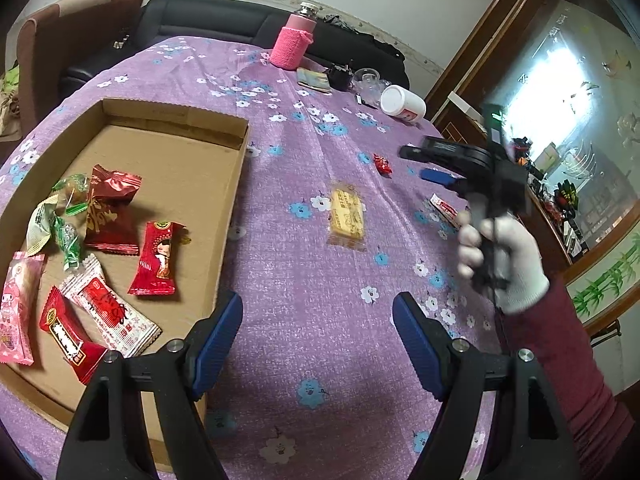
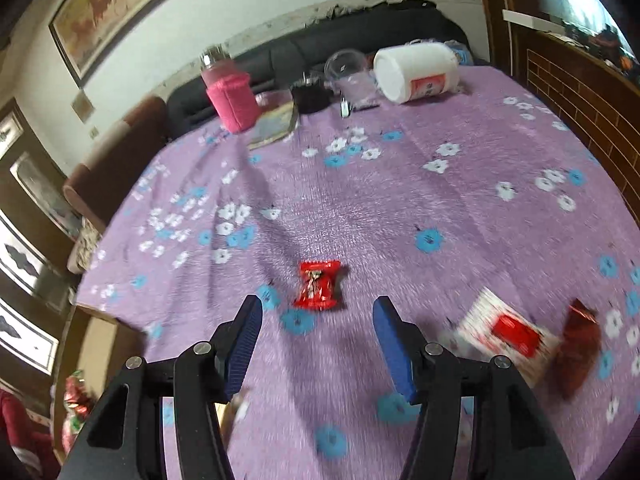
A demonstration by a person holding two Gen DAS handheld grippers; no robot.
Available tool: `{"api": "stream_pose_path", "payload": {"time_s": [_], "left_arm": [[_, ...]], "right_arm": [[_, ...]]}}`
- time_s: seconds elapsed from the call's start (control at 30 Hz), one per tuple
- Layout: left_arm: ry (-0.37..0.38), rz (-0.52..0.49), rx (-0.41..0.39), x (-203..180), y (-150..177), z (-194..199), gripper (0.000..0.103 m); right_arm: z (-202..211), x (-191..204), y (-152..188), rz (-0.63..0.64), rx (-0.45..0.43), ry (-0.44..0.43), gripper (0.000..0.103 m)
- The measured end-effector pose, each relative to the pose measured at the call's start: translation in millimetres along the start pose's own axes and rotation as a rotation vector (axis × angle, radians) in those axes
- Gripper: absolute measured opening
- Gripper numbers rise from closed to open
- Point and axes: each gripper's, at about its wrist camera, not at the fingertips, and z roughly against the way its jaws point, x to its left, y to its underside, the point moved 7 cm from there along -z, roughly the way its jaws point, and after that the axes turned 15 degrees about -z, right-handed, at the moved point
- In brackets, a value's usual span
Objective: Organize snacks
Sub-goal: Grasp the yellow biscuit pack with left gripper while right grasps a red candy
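A cardboard tray (image 1: 176,120) lies on the left of a purple flowered tablecloth (image 1: 304,320). In its near left part sit several wrapped snacks: a dark red pack (image 1: 110,210), a red doll-print pack (image 1: 158,258), green candies (image 1: 70,216), a pink pack (image 1: 16,300) and two red-and-white ones.

The left gripper (image 1: 318,342) hangs over the cloth just right of the tray, jaws apart, nothing between them.

To the right, a white-gloved hand (image 1: 502,260) holds the right gripper (image 2: 318,338) above the cloth. Its jaws stand apart and empty. Just beyond its tips lies a small red candy (image 2: 319,285). A red-and-white pack (image 2: 506,334) and a dark red one (image 2: 578,354) lie to its right, blurred.

A yellow biscuit pack (image 1: 347,216) lies on the cloth between tray and right gripper.

At the far edge stand a pink bottle (image 1: 292,38) and a tipped white jar (image 1: 402,104).
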Motion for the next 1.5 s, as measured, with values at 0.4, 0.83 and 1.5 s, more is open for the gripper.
{"api": "stream_pose_path", "payload": {"time_s": [0.4, 0.83, 1.5], "left_arm": [[-0.05, 0.004, 0.024, 9.0, -1.8, -3.4, 0.077], [-0.023, -0.041, 0.077, -17.2, -10.4, -37.7, 0.077], [-0.125, -0.24, 0.15, -41.6, -63.2, -153.3, 0.075]], "right_arm": [[-54.8, -2.5, -8.2, 0.044, 0.027, 0.103, 0.021], [30.4, -36.8, 38.5, -0.028, -0.016, -0.126, 0.021], [26.2, -39.9, 45.8, -0.054, 0.032, -0.186, 0.021]]}}
